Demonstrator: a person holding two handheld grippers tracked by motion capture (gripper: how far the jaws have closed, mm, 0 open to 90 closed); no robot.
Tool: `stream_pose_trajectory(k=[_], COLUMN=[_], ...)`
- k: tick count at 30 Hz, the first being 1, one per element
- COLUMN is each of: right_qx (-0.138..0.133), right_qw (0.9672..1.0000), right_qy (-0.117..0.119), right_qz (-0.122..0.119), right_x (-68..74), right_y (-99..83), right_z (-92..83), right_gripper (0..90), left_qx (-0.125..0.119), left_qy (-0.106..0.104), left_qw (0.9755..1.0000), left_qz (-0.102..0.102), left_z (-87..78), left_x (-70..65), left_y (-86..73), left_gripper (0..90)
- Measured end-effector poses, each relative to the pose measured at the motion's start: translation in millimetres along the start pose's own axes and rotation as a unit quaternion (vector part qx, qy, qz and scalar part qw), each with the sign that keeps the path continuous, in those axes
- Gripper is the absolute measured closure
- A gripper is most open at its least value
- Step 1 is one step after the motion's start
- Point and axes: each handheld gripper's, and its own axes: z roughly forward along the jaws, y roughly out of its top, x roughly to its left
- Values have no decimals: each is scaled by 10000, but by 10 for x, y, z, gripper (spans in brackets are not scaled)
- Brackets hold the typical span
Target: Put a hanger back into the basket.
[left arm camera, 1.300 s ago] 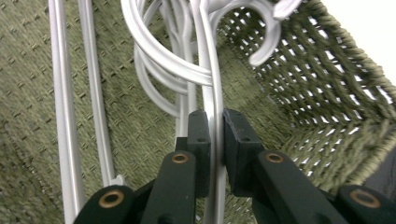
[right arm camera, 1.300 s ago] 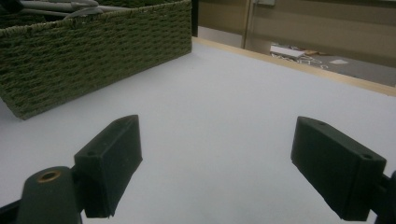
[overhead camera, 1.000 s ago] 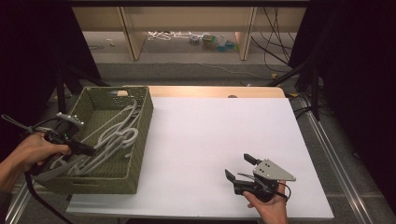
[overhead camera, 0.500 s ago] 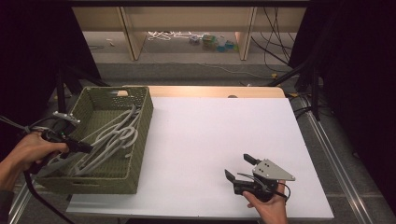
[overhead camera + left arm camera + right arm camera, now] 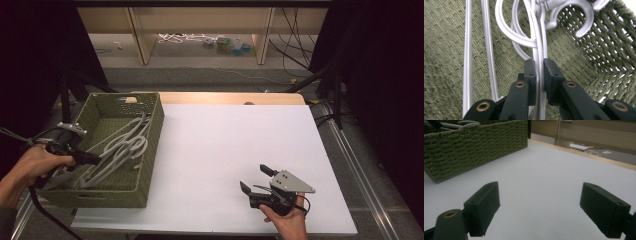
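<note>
A green woven basket (image 5: 152, 145) stands on the left of the white table and holds several grey plastic hangers (image 5: 125, 145). My left gripper (image 5: 92, 159) reaches into the basket from its left side. In the left gripper view its jaws are shut on the thin grey bar of a hanger (image 5: 539, 50), whose hook (image 5: 576, 15) curls above. My right gripper (image 5: 255, 180) rests low over the table near the front right, with its jaws wide apart (image 5: 539, 205) and nothing between them. It faces the basket (image 5: 474, 147).
The white tabletop (image 5: 230, 135) stretches between basket and right gripper. A wooden strip runs along the table's far edge. Dark stands and cables line both sides. Beyond the table stands a low shelf with clutter (image 5: 225, 45) on the floor.
My left hand has shifted slightly back and up at the basket's left side, still gripping the hanger. The right gripper has not moved.
</note>
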Motion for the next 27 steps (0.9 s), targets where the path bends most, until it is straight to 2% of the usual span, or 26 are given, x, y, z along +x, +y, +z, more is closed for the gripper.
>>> stream_pose_trajectory(k=[1,2,3,5,7,8,11,12,13,14,15,16,18,21,22,23,24,25,27], right_qx=[7,3,-6,10,0,-4,-7,-9,-21,7,-3,-46,-44,-6,-6,-4,1,3,2], right_qw=[10000,10000,10000,10000,10000,10000,10000,10000,10000,10000,10000,10000,10000,10000,10000,10000,10000,10000,10000], right_qy=[-5,-16,-21,-23,-6,-8,-11,-30,-37,-19,-22,33,-33,-2,0,-1,-6,-3,-3], right_qz=[6,10,-7,-5,-3,-6,9,3,-5,-1,-7,15,9,-7,-9,-5,-3,2,2], right_x=[0,-1,-5,-7,0,0,2,0,-4,-3,1,3,3,1,2,2,0,-1,-1], right_y=[0,0,0,-1,-1,-1,0,2,0,2,2,1,2,4,5,5,3,2,2], right_z=[-2,-4,-2,2,1,1,-2,-3,0,-3,-1,4,2,-2,-3,-2,0,1,0], right_gripper=[170,171,171,170,170,170,170,171,170,171,171,171,171,171,170,171,170,171,171], left_qx=[-22,-65,-101,-164,-87,-102,-63,-77,13,81,235,264,340,422,410,368,327,277,212], left_qy=[-60,-15,-135,-297,-146,-213,-96,-114,-124,-115,-89,-94,-89,-112,-91,-77,-50,-66,-66], left_qw=[9999,9991,9942,9909,9900,9910,9906,9919,9907,9907,9855,9827,9845,9858,9917,9982,9979,9991,9993], left_qz=[125,423,1064,1305,1401,1314,1360,1264,1356,1350,1677,1833,1720,1619,1212,458,563,314,287], left_z=[-14,-30,-38,-50,-45,-27,13,44,66,89,98,117,151,216,221,222,216,209,189], left_x=[11,29,94,73,55,56,69,60,70,67,107,134,142,179,140,54,79,54,62], left_y=[1,13,53,69,82,82,105,106,114,109,124,127,90,45,4,-48,-38,-44,-27], left_gripper=[812,812,813,813,813,813,812,811,810,808,806,806,810,812,811,809,803,791,738])
